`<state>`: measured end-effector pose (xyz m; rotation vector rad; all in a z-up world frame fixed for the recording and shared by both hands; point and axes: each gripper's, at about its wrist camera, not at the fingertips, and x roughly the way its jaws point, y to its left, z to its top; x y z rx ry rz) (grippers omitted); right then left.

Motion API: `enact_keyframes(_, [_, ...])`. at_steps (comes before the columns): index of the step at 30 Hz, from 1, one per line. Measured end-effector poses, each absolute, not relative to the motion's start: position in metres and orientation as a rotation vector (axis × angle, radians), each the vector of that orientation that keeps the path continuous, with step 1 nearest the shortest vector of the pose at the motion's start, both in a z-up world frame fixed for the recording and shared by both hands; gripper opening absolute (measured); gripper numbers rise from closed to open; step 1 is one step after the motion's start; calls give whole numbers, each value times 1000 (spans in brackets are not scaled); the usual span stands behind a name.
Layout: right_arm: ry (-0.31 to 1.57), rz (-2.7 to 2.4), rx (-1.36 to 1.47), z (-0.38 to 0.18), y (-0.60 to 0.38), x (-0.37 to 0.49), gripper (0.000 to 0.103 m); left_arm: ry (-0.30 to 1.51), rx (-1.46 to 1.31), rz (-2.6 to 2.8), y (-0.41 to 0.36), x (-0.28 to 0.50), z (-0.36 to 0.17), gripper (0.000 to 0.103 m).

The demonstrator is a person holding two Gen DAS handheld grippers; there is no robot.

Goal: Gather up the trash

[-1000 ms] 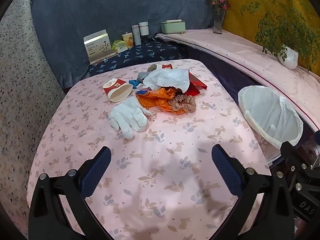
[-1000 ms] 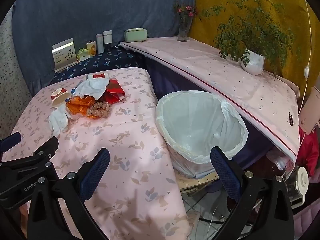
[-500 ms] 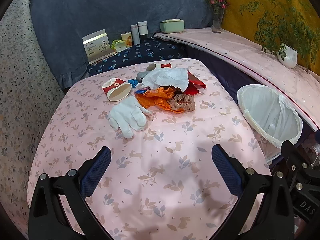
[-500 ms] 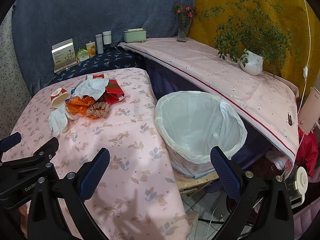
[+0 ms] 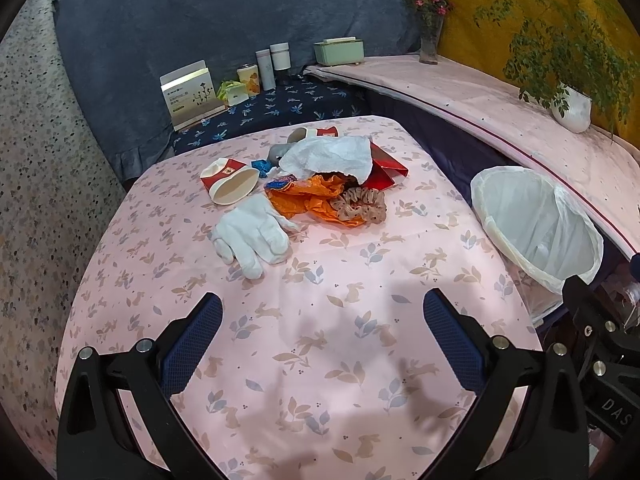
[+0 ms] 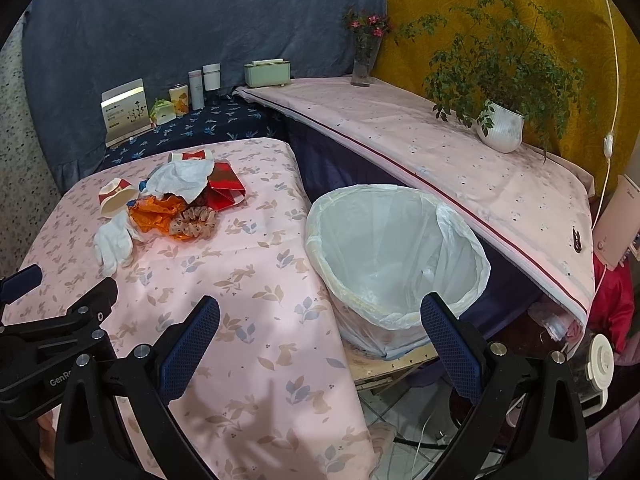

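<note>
The letters "GenR" show in white on the left gripper's black frame at the near left of the right wrist view, and "DAS" on the right gripper's frame at the near right of the left wrist view; print on the white card box (image 5: 191, 94) at the far left is too small to read. The left gripper (image 5: 323, 322) hangs over the near part of the pink leaf-and-rabbit tablecloth (image 5: 328, 344), its blue-padded jaws spread wide and holding nothing. The right gripper (image 6: 320, 326) is equally wide apart and empty, over the table's right edge. The trash lies in one far cluster: one white fabric glove (image 5: 252, 236) nearest, two red-and-white paper cups (image 5: 228, 180) on their sides, one crumpled white paper sheet (image 5: 332, 154), one orange plastic wrapper (image 5: 308, 198), one tan scrunchie (image 5: 364, 204) and one red packet (image 5: 386, 168). The white-lined round bin (image 6: 396, 256) stands just beside the table's right edge. Bare cloth lies between glove and grippers.
</note>
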<state>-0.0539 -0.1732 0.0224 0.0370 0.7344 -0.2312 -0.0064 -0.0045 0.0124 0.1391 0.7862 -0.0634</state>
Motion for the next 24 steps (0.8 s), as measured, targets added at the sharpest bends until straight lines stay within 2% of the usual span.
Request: enact_keyframes(24, [730, -233, 37, 24, -175, -54, 96, 783, 138, -62, -6, -6, 11, 96])
